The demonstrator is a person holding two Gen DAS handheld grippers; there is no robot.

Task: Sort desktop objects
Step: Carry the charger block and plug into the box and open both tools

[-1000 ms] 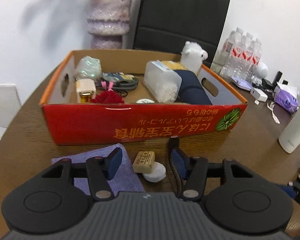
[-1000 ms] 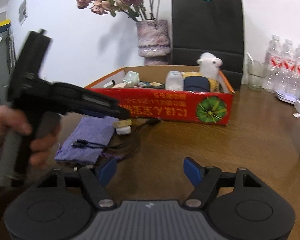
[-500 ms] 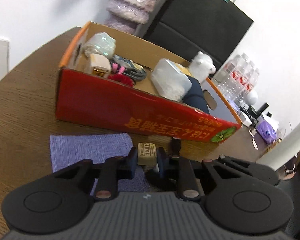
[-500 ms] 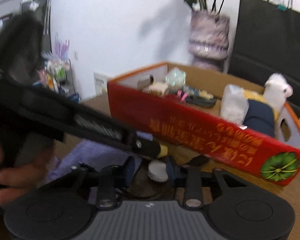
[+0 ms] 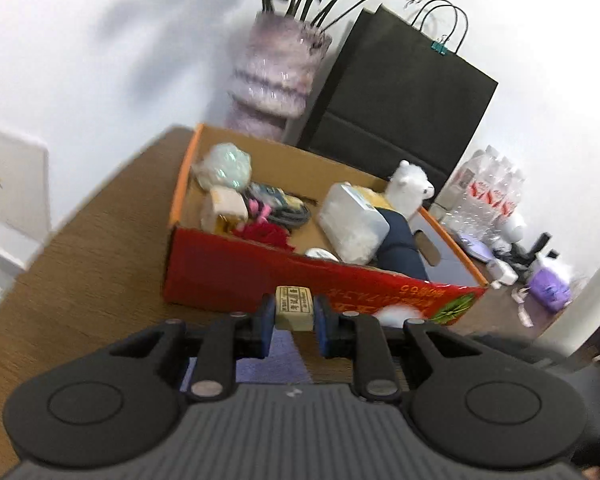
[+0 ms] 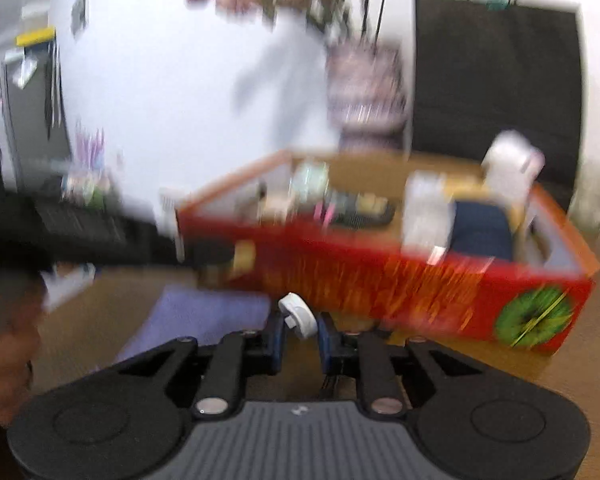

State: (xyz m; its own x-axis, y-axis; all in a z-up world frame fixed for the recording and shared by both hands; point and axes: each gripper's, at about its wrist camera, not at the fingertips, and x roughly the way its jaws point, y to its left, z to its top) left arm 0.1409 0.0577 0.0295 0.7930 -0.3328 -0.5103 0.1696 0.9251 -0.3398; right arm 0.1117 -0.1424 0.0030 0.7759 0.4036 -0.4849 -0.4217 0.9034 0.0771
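One red box (image 5: 300, 284), one tan eraser (image 5: 294, 307), one white cap (image 6: 298, 316), one purple cloth (image 6: 196, 320), one plush alpaca (image 5: 410, 190), one vase (image 5: 276, 76), one black bag (image 5: 400, 96)

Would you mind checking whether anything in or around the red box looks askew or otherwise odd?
One thing: the clear plastic container in the red cardboard box is tipped on its side against the dark blue item, not upright. The box's printed lettering also reads upside down from here. Nothing looks spilled or damaged.

A small beige eraser (image 5: 294, 307) with a printed label hangs upright, just in front of the red box (image 5: 260, 280). A white round cap (image 6: 298, 316), tilted, sits before that box too.
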